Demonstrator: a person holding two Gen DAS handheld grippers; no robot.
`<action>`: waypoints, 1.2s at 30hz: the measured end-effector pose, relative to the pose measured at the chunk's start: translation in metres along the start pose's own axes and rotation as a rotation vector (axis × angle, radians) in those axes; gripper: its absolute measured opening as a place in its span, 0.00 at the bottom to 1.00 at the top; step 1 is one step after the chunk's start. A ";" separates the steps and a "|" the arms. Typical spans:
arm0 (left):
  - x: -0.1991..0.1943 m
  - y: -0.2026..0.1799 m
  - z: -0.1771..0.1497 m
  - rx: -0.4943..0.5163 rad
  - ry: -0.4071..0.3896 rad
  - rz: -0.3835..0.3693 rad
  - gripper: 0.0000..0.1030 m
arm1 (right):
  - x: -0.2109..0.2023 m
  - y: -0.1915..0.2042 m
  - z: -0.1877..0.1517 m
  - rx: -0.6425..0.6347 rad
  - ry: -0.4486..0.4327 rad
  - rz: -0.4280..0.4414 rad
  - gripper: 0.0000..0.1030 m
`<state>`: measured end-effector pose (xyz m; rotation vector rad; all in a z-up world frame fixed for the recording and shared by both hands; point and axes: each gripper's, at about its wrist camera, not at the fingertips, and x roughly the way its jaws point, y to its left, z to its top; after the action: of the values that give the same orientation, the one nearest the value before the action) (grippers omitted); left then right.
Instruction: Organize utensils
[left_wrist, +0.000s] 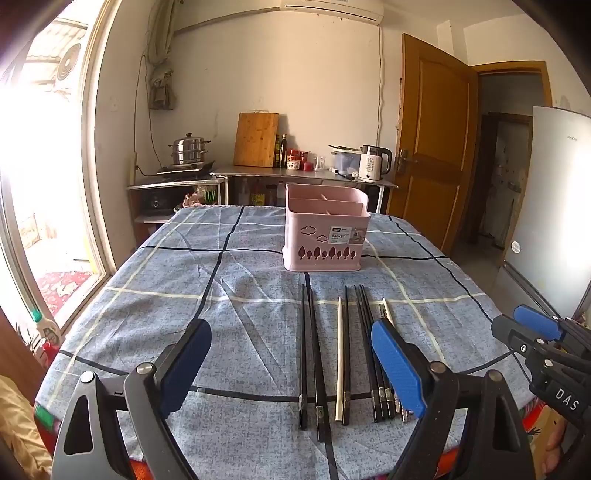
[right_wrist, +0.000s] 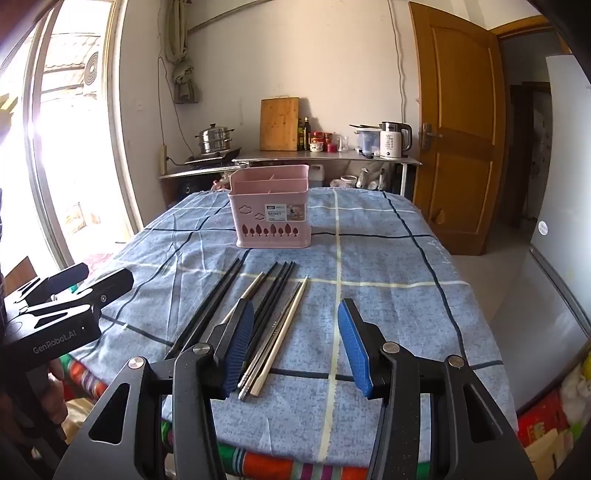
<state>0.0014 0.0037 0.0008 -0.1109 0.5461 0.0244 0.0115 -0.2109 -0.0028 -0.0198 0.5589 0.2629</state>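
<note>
Several chopsticks lie side by side on the blue checked tablecloth (left_wrist: 166, 280): a black pair (left_wrist: 303, 350), a cream one (left_wrist: 339, 354) and a black bunch (left_wrist: 364, 332). In the right wrist view the black ones (right_wrist: 210, 301) and metal ones (right_wrist: 277, 339) run toward the pink divided basket (right_wrist: 269, 221), which stands upright behind them (left_wrist: 327, 236). My left gripper (left_wrist: 291, 365) hovers open over the near ends of the chopsticks, holding nothing. Just right of the row, my right gripper (right_wrist: 295, 347) is open and empty too; the left wrist view shows it at the far right (left_wrist: 535, 332).
Behind the table a metal counter (left_wrist: 303, 172) carries a cutting board (left_wrist: 256, 139), bottles and a white kettle (left_wrist: 373, 162). A steamer pot (left_wrist: 187, 149) sits on a stove at the left. A grey fridge (left_wrist: 554, 221) stands right of the table, beside an open wooden door (left_wrist: 432, 147).
</note>
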 end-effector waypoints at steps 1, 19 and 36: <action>0.001 0.002 0.001 -0.003 -0.001 0.004 0.86 | 0.000 0.000 0.000 -0.001 0.001 0.003 0.47; 0.001 -0.001 -0.001 0.031 -0.051 0.023 0.86 | 0.007 0.002 0.002 -0.008 -0.007 -0.005 0.47; -0.003 -0.004 -0.003 0.043 -0.052 0.012 0.86 | 0.001 0.003 0.002 -0.013 -0.015 -0.007 0.47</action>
<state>-0.0021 -0.0009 0.0004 -0.0650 0.4947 0.0271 0.0123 -0.2076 -0.0018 -0.0321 0.5421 0.2596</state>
